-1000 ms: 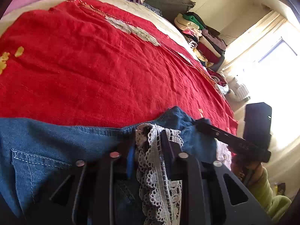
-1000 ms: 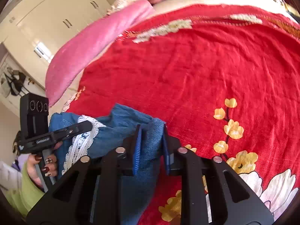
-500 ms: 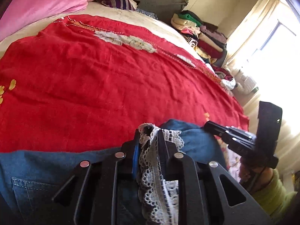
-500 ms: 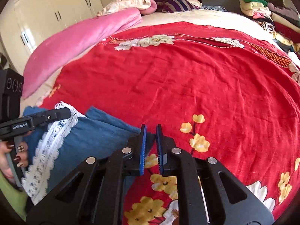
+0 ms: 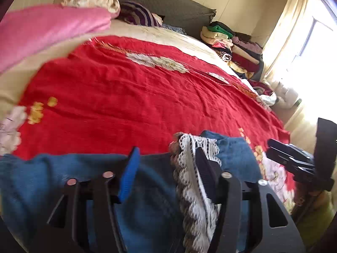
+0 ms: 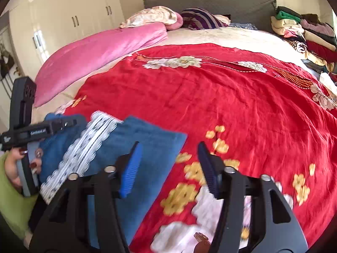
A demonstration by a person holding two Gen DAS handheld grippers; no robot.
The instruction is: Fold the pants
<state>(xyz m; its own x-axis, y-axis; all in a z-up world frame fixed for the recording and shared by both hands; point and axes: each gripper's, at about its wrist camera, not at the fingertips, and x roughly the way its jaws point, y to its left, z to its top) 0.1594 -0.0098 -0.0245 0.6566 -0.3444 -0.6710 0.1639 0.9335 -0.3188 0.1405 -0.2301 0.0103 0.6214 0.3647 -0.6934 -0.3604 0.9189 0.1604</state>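
Blue denim pants (image 6: pixel 134 139), white crochet-lace trim (image 6: pixel 92 139), flat on crinkled red bedspread (image 6: pixel 231 105) at 7 o'clock. Left tongs (image 5: pixel 168 166), right tongs (image 6: pixel 168 164): ribbed pads opening, gripping nothing.

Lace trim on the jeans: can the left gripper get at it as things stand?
Probably yes. The lace trim lies on top of the jeans between the left gripper fingers, whose jaws are opening and not pressing it. Nothing covers it; the right gripper hangs off to the side.

The pants (image 6: pixel 145 139) were blue denim with white lace trim (image 6: pixel 92 139), on a red bedspread (image 6: pixel 242 105) patterned with yellow and white flowers, beside a pink blanket (image 6: pixel 101 50)
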